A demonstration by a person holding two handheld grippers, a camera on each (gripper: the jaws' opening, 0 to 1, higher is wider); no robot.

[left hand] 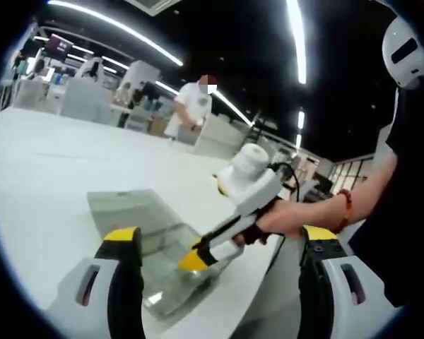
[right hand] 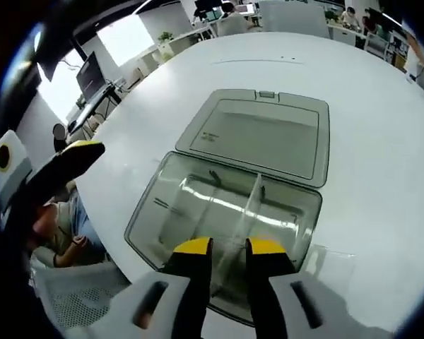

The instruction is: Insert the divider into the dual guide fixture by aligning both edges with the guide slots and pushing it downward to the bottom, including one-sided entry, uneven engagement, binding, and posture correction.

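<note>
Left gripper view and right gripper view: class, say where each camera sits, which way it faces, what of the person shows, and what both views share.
Left gripper view: rides the left gripper, jaws wide apart, looking across the white table at the right gripper; the person's hand and forearm show.
Right gripper view: rides the right gripper, looking steeply down into the clear box, jaws close around the divider.
Shared: the box, its open lid, the table.

A large white table [right hand: 381, 141] carries the things. A clear plastic box [right hand: 162, 212] lies on it near the table's edge, with its grey lid [right hand: 268, 134] open flat on the table behind it. Just beside the box lies a clear flat sheet [right hand: 332, 265].
</note>
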